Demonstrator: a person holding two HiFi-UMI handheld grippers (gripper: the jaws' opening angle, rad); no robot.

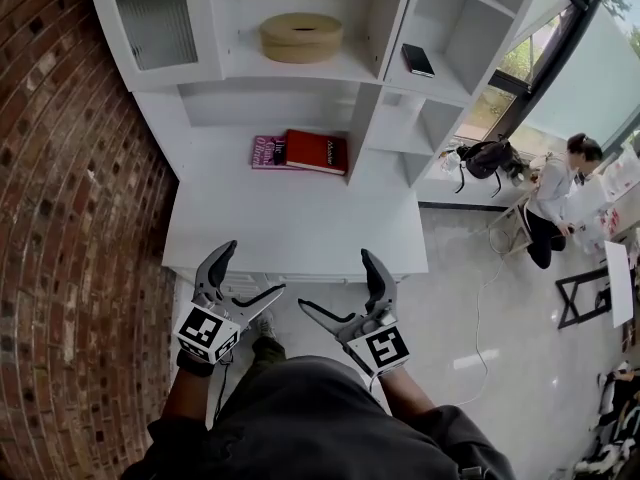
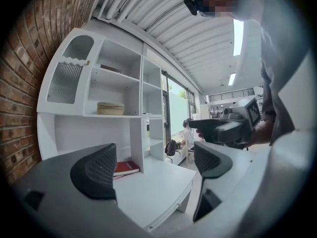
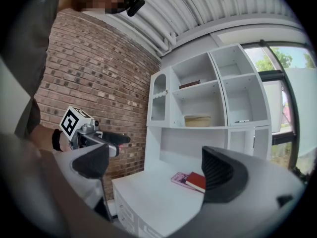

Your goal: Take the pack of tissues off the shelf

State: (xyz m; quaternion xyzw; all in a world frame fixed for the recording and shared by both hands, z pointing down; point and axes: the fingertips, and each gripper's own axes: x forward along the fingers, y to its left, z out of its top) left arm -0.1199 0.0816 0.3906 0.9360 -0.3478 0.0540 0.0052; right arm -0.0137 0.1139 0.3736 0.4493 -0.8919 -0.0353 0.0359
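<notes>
Tan pack (image 1: 300,36) in white shelf (image 1: 352,69) | left gripper (image 1: 257,266), right gripper (image 1: 333,279): fingers spread, empty

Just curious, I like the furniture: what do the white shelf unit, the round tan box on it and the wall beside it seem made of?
Shelf unit: probably painted or laminated board, smooth matte white, flat even panels. Round box: perhaps thin wood or cardboard, matte tan; too far to tell. Wall: red brick, rough, pale mortar lines.
</notes>
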